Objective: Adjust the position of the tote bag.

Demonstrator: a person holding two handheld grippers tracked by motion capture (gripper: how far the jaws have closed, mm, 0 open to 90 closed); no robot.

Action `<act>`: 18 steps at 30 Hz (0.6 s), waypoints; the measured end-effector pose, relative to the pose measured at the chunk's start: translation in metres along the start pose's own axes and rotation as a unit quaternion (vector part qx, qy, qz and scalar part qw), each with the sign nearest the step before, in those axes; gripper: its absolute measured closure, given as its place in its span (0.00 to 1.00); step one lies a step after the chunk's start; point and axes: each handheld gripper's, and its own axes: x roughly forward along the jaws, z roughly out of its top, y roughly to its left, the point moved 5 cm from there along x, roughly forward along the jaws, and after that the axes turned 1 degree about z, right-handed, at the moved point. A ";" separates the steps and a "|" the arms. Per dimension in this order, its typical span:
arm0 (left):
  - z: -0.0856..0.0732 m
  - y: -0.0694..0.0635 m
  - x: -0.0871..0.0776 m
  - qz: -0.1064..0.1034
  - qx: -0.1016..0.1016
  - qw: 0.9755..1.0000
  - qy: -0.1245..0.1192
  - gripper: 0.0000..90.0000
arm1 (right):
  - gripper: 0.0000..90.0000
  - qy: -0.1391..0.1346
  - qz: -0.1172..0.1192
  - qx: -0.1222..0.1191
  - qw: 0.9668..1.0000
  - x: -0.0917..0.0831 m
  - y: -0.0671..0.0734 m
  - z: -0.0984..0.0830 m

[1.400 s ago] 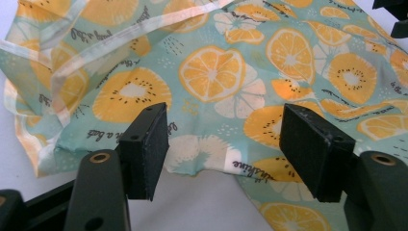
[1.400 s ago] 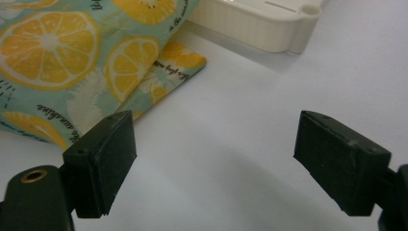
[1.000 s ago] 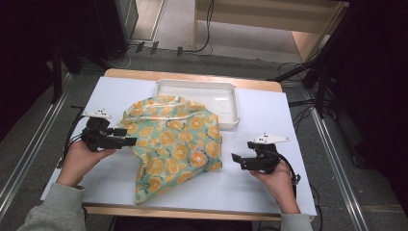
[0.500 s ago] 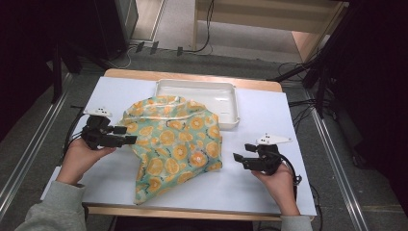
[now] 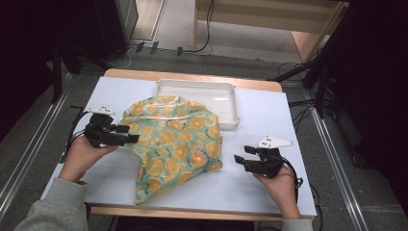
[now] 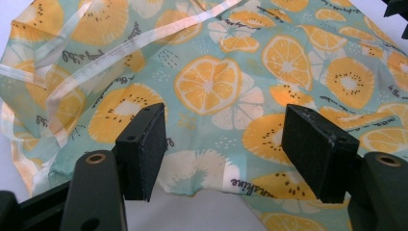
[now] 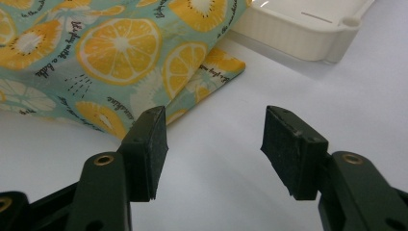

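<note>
Cloth printed with orange slices lies rumpled across the middle of the white table, its far edge draped over the rim of a shallow white tray. At the cloth's left edge the left gripper hovers with its jaws apart, the fabric just below and ahead of them, nothing pinched. The right gripper sits near the cloth's right corner over bare table; its jaws have just been closing a little, yet stand wide with nothing between them.
</note>
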 end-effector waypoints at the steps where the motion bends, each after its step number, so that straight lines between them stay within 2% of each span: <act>1: 0.000 0.000 0.001 0.001 0.000 1.000 0.001 0.37 | 0.48 0.002 -0.002 0.001 1.000 0.000 0.000 0.000; 9: 0.000 0.000 0.001 0.000 0.000 1.000 0.002 0.37 | 0.50 0.010 0.000 0.005 1.000 0.002 0.001 -0.002; 18: 0.000 0.000 0.002 0.000 0.002 1.000 0.006 0.36 | 0.49 0.019 -0.007 -0.002 1.000 0.003 0.001 -0.003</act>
